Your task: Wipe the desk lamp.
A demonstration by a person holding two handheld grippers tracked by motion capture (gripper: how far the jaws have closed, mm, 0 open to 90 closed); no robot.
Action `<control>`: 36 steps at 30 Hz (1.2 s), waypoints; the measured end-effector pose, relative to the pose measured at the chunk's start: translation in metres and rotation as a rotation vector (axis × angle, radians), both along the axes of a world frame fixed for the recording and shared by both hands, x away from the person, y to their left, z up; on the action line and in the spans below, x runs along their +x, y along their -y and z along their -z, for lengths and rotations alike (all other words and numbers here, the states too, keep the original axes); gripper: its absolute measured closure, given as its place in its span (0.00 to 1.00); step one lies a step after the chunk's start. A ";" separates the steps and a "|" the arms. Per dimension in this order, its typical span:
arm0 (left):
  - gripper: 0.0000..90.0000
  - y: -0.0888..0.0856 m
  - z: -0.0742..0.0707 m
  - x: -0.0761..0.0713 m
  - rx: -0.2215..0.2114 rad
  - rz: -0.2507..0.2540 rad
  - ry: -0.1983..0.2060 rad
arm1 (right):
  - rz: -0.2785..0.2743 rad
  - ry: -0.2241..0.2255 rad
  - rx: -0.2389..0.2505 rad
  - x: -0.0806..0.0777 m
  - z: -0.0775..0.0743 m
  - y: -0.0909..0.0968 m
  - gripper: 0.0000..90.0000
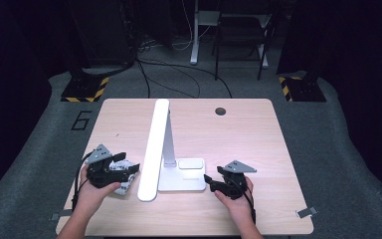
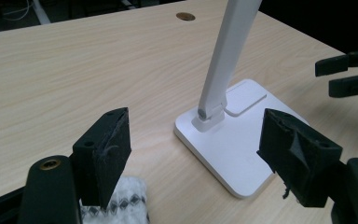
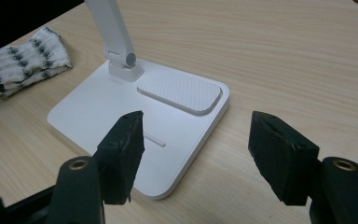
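At lower left of the high view, the left gripper (image 1: 129,172) hovers above a folded white cloth with a dark pattern (image 1: 122,185) lying on the pale wooden table (image 1: 258,129), just left of the lamp. In the left gripper view its jaws stand wide apart with nothing between them, the cloth (image 2: 121,205) peeking out beneath the left jaw at the bottom edge.

At centre stands the white desk lamp (image 1: 161,144), its long head (image 1: 153,149) folded down and running from upper centre towards the lower middle of the frame, its flat base (image 1: 181,179) squarely on the table, bearing a raised textured pad (image 3: 179,91).

At lower right of the high view, the right gripper (image 1: 210,181) points at the base's near right corner. In the right gripper view its jaws are also spread and empty, the left jaw over the base's edge, the right jaw over bare wood.

The work in hand appears to be tending the lamp with the cloth. To do it well, the left gripper should drop straight onto the cloth and pinch a thick fold, not a loose corner, so it does not slip free. The right gripper would best steady the base by its edge, clear of the pad, and keep away from the low lamp head.
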State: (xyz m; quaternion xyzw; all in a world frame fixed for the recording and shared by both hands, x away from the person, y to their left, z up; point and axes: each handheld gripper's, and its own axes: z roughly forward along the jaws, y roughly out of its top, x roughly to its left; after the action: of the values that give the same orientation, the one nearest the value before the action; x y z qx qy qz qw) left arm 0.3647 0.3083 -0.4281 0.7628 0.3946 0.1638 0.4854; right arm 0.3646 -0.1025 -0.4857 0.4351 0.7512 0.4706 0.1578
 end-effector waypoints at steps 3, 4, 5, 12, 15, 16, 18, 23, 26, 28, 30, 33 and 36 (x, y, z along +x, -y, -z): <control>0.28 -0.006 0.001 -0.005 0.022 -0.008 0.003 | 0.004 0.005 0.008 0.000 -0.004 0.003 0.39; 0.29 -0.009 0.001 -0.007 0.037 -0.011 0.009 | 0.006 0.010 0.008 -0.001 -0.006 0.004 0.39; 0.30 -0.012 0.001 -0.009 0.038 -0.028 0.010 | 0.007 0.011 0.011 -0.002 -0.007 0.005 0.39; 0.35 -0.036 0.014 -0.023 0.020 -0.128 0.015 | 0.004 0.026 -0.012 -0.003 -0.010 0.006 0.39; 0.36 -0.044 0.021 -0.028 0.034 -0.141 0.005 | 0.007 0.020 -0.004 -0.004 -0.014 0.006 0.40; 0.37 -0.044 0.021 -0.028 0.034 -0.141 0.005 | 0.007 0.020 -0.004 -0.004 -0.014 0.006 0.40; 0.38 -0.049 0.030 -0.032 0.023 -0.164 0.002 | 0.015 0.024 -0.005 -0.005 -0.021 0.006 0.40; 0.40 -0.055 0.044 -0.036 0.009 -0.181 -0.010 | 0.009 0.019 -0.025 -0.007 -0.027 0.008 0.40; 0.40 -0.057 0.047 -0.036 0.028 -0.172 -0.021 | 0.013 0.013 -0.031 -0.008 -0.027 0.010 0.40; 0.40 -0.061 0.050 -0.036 0.019 -0.184 -0.014 | 0.021 0.002 -0.037 -0.011 -0.025 0.016 0.40; 0.40 -0.062 0.051 -0.036 0.023 -0.183 -0.018 | 0.035 -0.001 -0.052 -0.014 -0.023 0.021 0.40; 0.40 -0.066 0.056 -0.036 0.022 -0.197 -0.021 | 0.065 -0.003 -0.054 -0.017 -0.017 0.030 0.40; 0.40 -0.067 0.061 -0.035 0.018 -0.208 -0.023 | 0.090 -0.001 -0.045 -0.019 -0.006 0.039 0.40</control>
State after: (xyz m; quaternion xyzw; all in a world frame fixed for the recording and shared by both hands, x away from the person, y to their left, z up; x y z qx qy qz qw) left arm 0.3296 0.3756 -0.4889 0.7236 0.4759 0.2081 0.4545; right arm 0.3461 -0.1414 -0.4793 0.4652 0.7413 0.4459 0.1879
